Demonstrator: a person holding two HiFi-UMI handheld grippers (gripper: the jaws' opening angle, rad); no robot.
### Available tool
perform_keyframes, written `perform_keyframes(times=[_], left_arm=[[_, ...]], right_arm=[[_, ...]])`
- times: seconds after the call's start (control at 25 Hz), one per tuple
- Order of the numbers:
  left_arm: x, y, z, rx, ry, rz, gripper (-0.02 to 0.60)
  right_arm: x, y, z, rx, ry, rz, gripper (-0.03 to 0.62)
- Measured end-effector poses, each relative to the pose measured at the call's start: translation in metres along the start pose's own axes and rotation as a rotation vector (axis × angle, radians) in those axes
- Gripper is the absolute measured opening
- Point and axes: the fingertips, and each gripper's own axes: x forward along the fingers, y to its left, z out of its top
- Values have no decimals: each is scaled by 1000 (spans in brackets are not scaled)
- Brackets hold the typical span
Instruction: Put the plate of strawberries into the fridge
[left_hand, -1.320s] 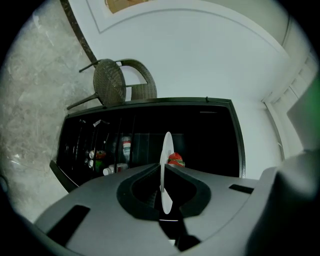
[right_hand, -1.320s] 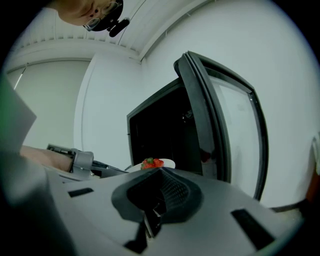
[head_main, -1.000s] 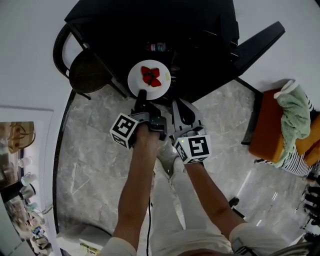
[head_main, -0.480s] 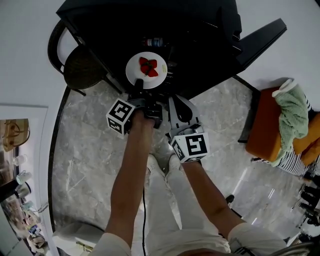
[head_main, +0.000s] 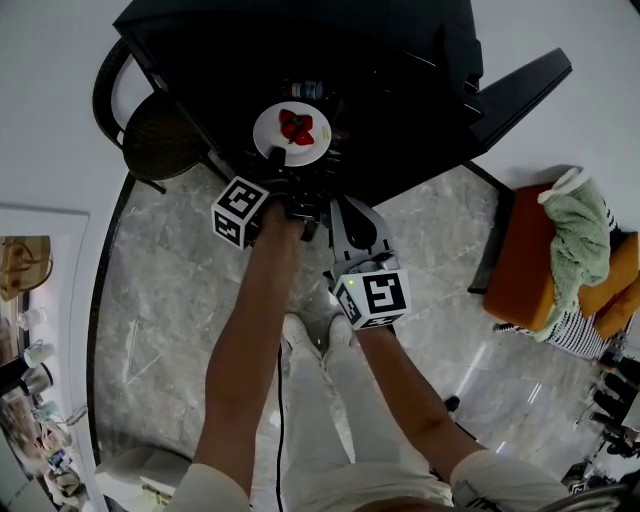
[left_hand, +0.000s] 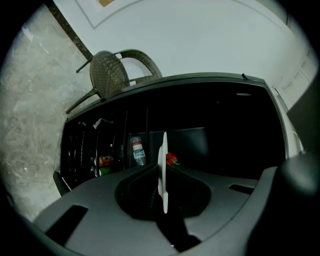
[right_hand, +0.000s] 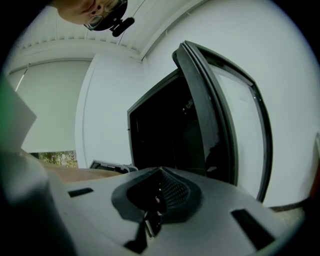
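While your left gripper is pinched narrow on the near rim of the plate, w/ the strawberries sitting mid-plate, the job is a level carry into the fridge. From the left gripper view the plate runs edge-on between the jaws, so the grip is on a thin lip only. I'd judge it apt to pivot if you jerk. The plate is at the fridge mouth, over the dark inside, and not set down yet as far as I can tell.

Go slow, wrist flat, no roll, or the strawberries may slide off the far side. Aim for bare shelf beside the bottle, w/o touching it. Lower till the plate's base rests, then open up & back straight out.

Your right gripper is closed on nothing, held low near your body, apart from the open door. Leave it parked there; it's prob. the one to swing the door shut after.
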Motion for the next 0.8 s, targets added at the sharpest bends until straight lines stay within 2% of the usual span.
perform_keyframes(times=[0.16, 0.32, 0.8], left_arm=[[12, 11, -3, 19, 25, 17, 14], [16, 21, -1, 10, 16, 31, 15], [31, 23, 0, 37, 23, 42, 14]], right_arm=[[2, 2, -4, 6, 19, 9, 3], [2, 2, -5, -1, 25, 18, 3], [3, 0, 0, 2, 23, 16, 3]])
